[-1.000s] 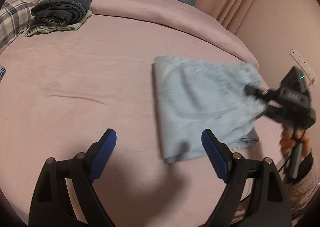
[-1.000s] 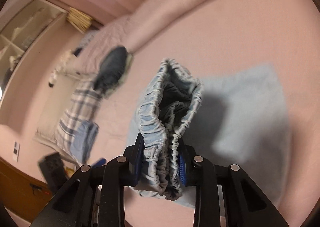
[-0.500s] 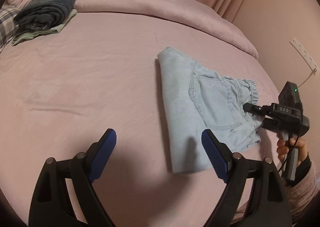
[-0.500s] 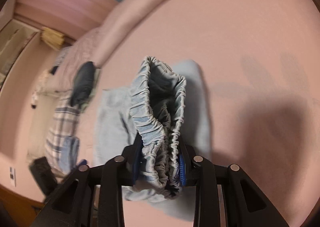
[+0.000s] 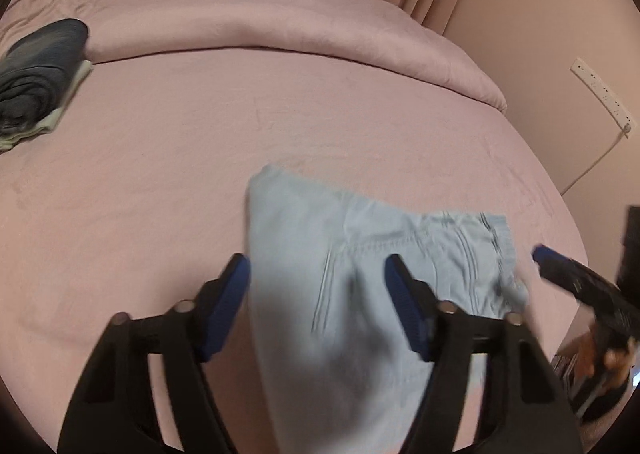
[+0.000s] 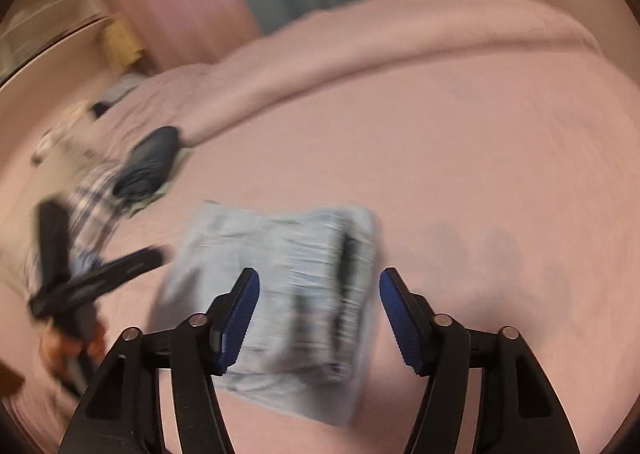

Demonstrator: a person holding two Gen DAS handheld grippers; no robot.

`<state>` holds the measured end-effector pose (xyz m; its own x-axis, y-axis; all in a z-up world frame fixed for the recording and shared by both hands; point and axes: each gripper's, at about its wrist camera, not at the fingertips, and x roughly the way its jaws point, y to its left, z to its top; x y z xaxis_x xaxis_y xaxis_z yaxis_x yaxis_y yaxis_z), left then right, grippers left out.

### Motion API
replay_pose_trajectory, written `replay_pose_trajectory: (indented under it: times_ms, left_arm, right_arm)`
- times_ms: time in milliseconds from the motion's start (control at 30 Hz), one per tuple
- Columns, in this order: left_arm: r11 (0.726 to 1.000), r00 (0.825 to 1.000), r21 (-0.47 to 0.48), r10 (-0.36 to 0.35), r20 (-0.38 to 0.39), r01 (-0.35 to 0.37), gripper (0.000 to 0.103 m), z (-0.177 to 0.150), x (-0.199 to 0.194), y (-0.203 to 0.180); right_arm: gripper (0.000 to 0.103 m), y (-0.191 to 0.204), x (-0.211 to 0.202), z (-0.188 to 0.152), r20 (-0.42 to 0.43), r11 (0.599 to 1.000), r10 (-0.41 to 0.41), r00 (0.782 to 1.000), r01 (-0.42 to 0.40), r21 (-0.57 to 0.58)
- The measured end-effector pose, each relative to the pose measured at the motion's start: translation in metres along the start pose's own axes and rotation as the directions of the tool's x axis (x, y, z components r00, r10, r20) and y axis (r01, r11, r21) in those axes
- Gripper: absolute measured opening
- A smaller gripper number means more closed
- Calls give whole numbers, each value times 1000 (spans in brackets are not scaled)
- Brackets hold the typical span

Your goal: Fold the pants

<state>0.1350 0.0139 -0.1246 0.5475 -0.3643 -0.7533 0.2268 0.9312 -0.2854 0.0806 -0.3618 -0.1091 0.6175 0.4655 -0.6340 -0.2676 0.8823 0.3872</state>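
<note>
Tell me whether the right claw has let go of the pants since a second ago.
Yes. The right claw now stands open, back from the pants lying on the pink bed.

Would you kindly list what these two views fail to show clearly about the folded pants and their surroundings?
- Light blue folded pants: near edge cut off by the left gripper and the frame bottom, left wrist view.
- Their waistband: motion-blurred, right wrist view.
- Dark folded clothes pile: cut by the left edge, left wrist view.
- Shelf: contents blurred, right wrist view.
</note>
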Motion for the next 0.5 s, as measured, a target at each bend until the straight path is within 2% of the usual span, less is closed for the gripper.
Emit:
replay_pose_trajectory:
  times_ms: [67, 167, 333, 400, 500]
  left_arm:
    - [1000, 1000, -11, -4, -23, 4, 40, 10, 16, 1]
    - [1000, 999, -28, -2, -49, 1, 33, 23, 34, 6]
    - [995, 989, -95, -47, -138, 34, 18, 31, 70, 23]
    - [996, 987, -83, -36, -156, 24, 17, 29, 79, 22]
    - [999, 990, -50, -20, -137, 13, 16, 27, 78, 19]
  right_arm:
    - [35, 11, 8, 2, -17, 999, 25, 1000, -25, -40]
    - [30, 19, 28, -2, -79, 996, -9, 997, 1, -93]
    - [29, 10, 52, -21, -188, 987, -98, 977, 70, -148]
    - [26, 7, 53, -24, -183, 984, -106, 977, 77, -159]
    - [25, 4, 54, -22, -193, 987, -97, 976, 69, -148]
